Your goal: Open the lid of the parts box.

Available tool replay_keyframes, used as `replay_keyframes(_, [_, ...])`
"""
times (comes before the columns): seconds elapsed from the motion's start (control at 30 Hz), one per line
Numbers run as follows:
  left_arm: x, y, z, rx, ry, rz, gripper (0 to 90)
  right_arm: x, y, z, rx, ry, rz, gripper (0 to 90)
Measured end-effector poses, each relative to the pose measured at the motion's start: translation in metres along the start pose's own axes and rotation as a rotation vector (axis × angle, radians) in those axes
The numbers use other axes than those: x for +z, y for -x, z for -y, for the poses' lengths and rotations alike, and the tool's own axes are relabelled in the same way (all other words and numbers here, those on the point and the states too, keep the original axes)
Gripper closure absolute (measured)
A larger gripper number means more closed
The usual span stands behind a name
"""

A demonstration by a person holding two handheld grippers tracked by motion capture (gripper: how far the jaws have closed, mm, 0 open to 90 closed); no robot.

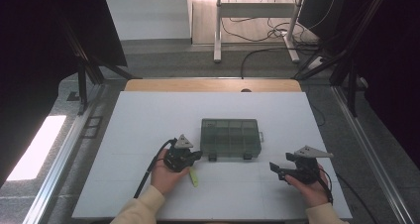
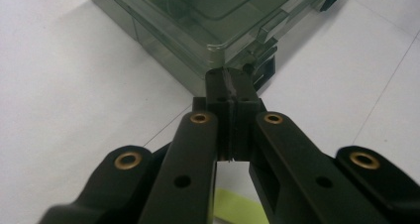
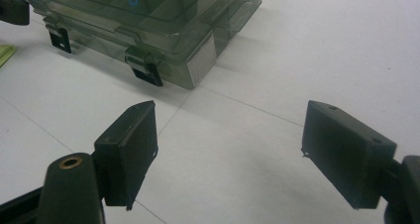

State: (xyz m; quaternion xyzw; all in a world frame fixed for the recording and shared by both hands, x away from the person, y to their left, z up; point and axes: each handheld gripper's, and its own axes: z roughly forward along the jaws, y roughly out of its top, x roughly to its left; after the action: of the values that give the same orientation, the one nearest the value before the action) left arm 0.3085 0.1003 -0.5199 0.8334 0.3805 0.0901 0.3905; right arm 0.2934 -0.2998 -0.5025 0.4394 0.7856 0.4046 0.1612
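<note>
The left gripper (image 1: 197, 155) has its jaws pressed flat together, with nothing between them. Its tips sit at the near left corner of the box (image 1: 231, 137), right against the lip of the lid. In the left gripper view the box (image 2: 208, 26) fills the space straight ahead of the closed tips and above them; the tips appear to touch the lid's edge beside a dark latch (image 2: 262, 70), though I cannot tell whether they truly press on it. A yellow-green strip (image 1: 193, 176) lies on the table (image 1: 148, 120) just behind and under this gripper, and its end shows below the jaws as a yellow-green strip (image 2: 237, 209) in the left gripper view.

The right gripper (image 1: 275, 168) stands wide open and holds nothing. Its two pads (image 3: 130, 149) are well apart, with bare table between them. It hovers near the table, tips pointing toward the left gripper. The box (image 3: 148, 21) lies ahead and to the left of its jaws, near but apart, with two dark latches (image 3: 146, 68) on the side that faces the gripper.

The box is a smoky clear case with compartments, lid down, and it sits between the two grippers and slightly beyond them.
</note>
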Motion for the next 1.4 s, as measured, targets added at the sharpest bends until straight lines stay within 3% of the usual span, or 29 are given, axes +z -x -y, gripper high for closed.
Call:
replay_keyframes(0.47, [-0.004,-0.001,-0.001,-0.008,0.036,0.01,89.9,0.0,0.001,0.0,0.001,-0.004,-0.003,21.7])
replay_keyframes(0.77, [-0.008,-0.004,-0.003,-0.046,0.07,0.033,89.8,0.0,0.0,0.0,-0.007,0.007,-0.007,21.7])
replay_keyframes(0.83, [-0.008,-0.006,-0.004,-0.07,0.085,0.054,89.8,0.0,-0.001,0.0,-0.01,0.005,-0.006,21.7])
replay_keyframes(1.0, [-0.008,-0.006,-0.008,-0.072,0.098,0.057,89.8,0.001,0.0,-0.001,-0.012,0.006,-0.006,21.7])
replay_keyframes(1.27, [-0.007,-0.006,-0.013,-0.09,0.115,0.066,89.5,-0.001,0.0,-0.003,0.016,0.03,-0.026,22.5])
replay_keyframes(1.4, [-0.007,-0.006,-0.015,-0.093,0.121,0.067,89.6,-0.001,0.0,-0.005,0.022,0.011,-0.012,23.2])
